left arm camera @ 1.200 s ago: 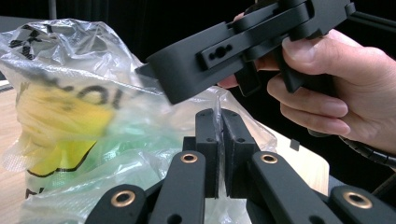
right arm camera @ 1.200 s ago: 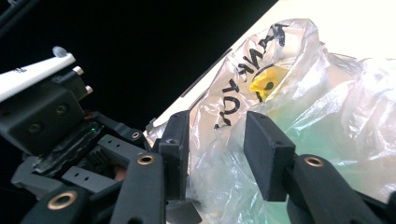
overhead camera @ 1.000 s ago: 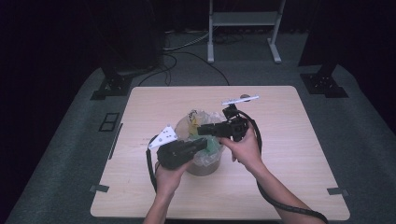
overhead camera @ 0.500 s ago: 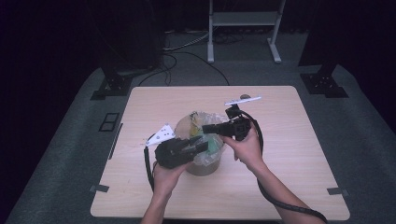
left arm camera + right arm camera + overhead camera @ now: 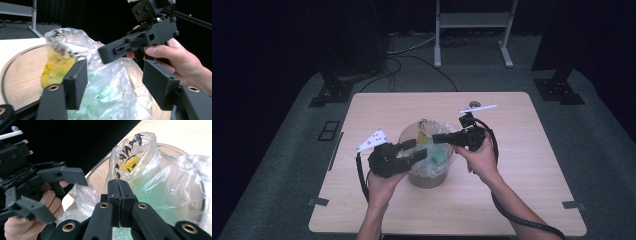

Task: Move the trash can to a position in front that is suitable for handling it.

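- Looking down from the high view, we hold our left gripper and our right gripper over a round wooden bin lined with a clear plastic bag. The bin sits on the light wooden table, directly under both sets of jaws. Our left gripper comes in from the bin's left side with its jaws spread apart; our right gripper reaches in from the other side, tips pointing toward the left one, over the bag.
- Along our left gripper in its own view, the jaws stand wide apart with nothing between them but air. The crumpled bag lies just beyond and below the jaws, with a yellow patch past the left jaw. Our right gripper hangs just ahead, above the bag, gripped by our right hand.
- In the right gripper view, our right gripper has its jaws pressed flat together; whether a fold of bag is pinched between them we cannot tell. The bag, printed with black letters, rises just past the tips. Our left gripper sits to the left, jaws apart.
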`<act>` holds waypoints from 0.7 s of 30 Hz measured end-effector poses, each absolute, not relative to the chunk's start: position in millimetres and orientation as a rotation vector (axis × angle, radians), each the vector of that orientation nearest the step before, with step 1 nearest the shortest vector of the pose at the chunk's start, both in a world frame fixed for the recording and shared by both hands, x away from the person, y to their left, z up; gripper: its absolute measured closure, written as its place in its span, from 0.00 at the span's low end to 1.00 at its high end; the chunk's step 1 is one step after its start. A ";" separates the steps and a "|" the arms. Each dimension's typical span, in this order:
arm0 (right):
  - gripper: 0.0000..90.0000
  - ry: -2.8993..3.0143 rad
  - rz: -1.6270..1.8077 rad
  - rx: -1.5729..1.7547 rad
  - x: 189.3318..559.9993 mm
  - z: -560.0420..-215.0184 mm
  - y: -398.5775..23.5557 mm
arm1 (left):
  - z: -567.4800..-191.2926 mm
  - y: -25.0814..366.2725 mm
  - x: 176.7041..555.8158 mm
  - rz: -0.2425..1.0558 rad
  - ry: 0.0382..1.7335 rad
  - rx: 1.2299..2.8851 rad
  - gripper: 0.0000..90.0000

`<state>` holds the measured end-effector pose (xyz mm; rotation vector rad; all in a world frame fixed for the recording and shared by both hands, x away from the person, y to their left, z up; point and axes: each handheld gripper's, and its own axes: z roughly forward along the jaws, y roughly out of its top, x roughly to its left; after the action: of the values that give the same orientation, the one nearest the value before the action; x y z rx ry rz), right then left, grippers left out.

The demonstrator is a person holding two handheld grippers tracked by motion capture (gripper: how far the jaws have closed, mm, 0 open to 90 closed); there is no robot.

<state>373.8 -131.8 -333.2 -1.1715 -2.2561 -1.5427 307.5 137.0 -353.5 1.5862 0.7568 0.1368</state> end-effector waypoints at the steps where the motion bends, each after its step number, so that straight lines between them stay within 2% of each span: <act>1: 1.00 -2.248 -1.548 -1.169 373.6 -332.9 -133.1 | -353.4 138.7 308.3 0.136 0.768 1.586 0.36; 6: 1.00 -2.228 -1.568 -1.165 372.8 -329.9 -138.9 | -353.1 146.4 309.9 0.134 0.798 1.563 0.30; 21: 1.00 -2.192 -1.623 -1.170 374.2 -319.8 -154.2 | -348.5 163.8 309.2 0.153 0.816 1.527 0.26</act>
<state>374.2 -154.2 -319.8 -1.1699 -2.1924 -1.6232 309.2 163.8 -348.5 1.5267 0.8162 0.1526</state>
